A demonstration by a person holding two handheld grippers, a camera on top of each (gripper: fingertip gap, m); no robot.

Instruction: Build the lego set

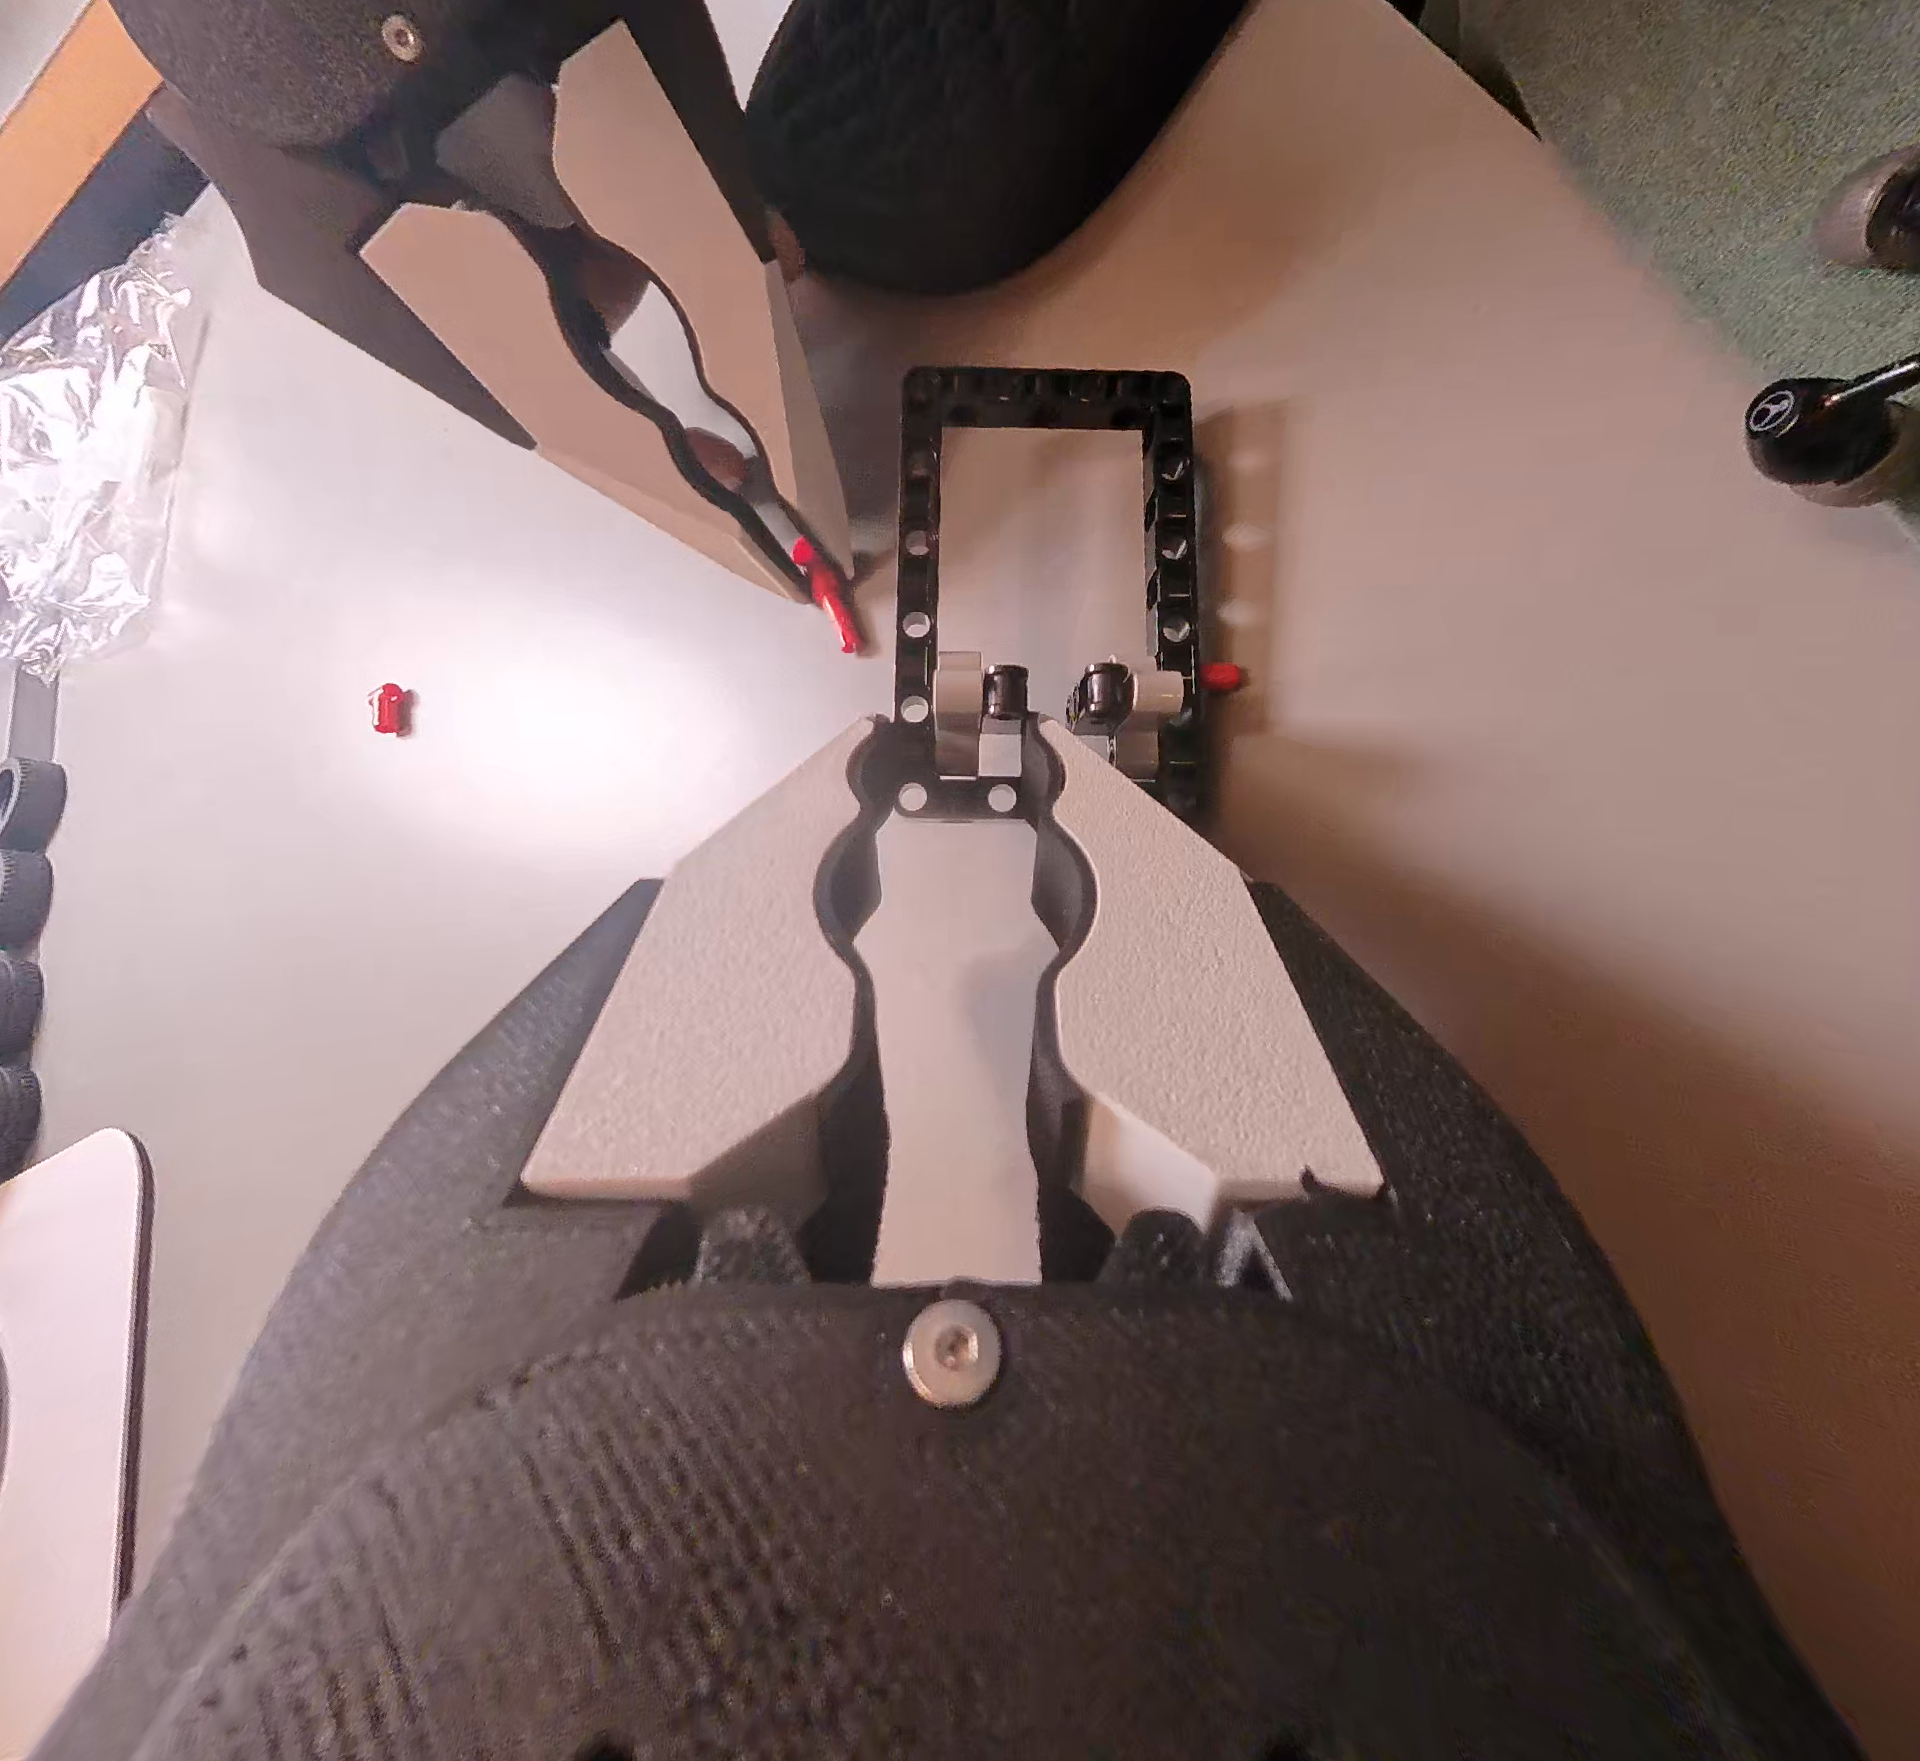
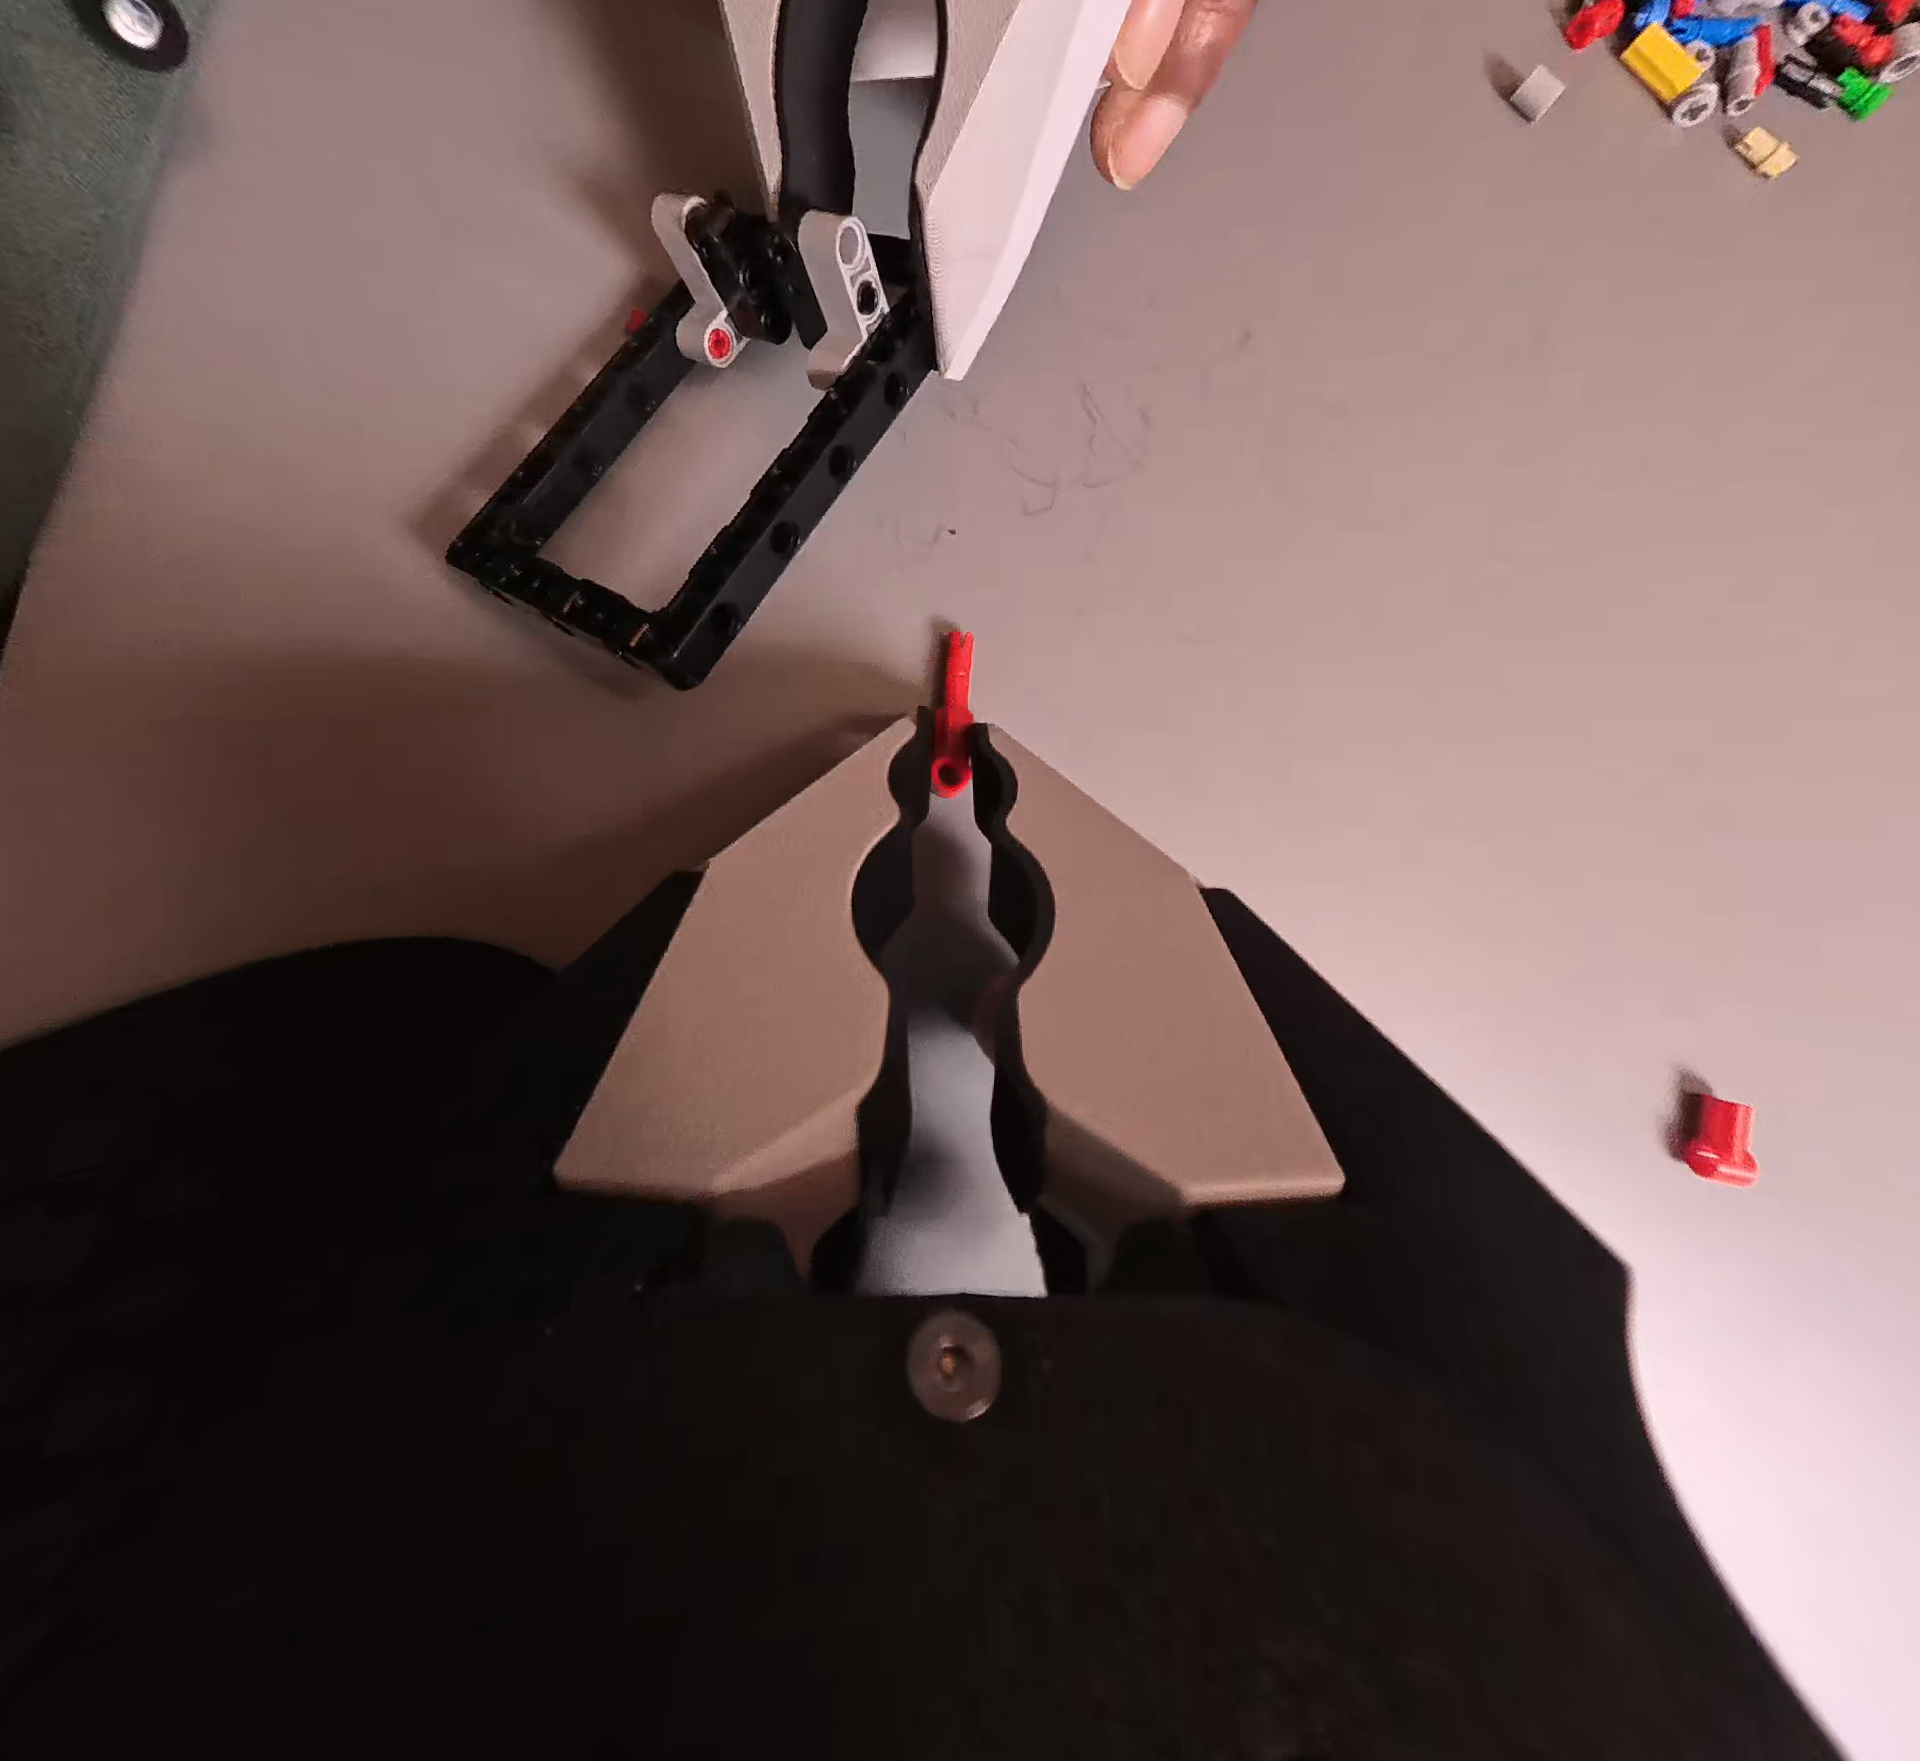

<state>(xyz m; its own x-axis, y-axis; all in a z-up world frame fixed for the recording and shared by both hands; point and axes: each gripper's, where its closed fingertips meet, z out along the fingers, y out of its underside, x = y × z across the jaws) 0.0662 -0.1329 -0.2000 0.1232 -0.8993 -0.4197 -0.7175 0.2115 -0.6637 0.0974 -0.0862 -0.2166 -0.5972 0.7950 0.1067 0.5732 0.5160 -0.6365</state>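
The right claw (image 2: 951, 745) pinches a red pin (image 2: 952, 714) only by its end; the left claw (image 1: 956, 766) clamps the black frame (image 1: 1044, 568) ahead. A skewed push could pop the pin out.

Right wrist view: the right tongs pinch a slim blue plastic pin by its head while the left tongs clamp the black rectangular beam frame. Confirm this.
Not quite: the slim plastic pin is red, not blue, as the right wrist view shows. The rest stands: the right tongs pinch it by its head, and the left tongs clamp the black rectangular beam frame.
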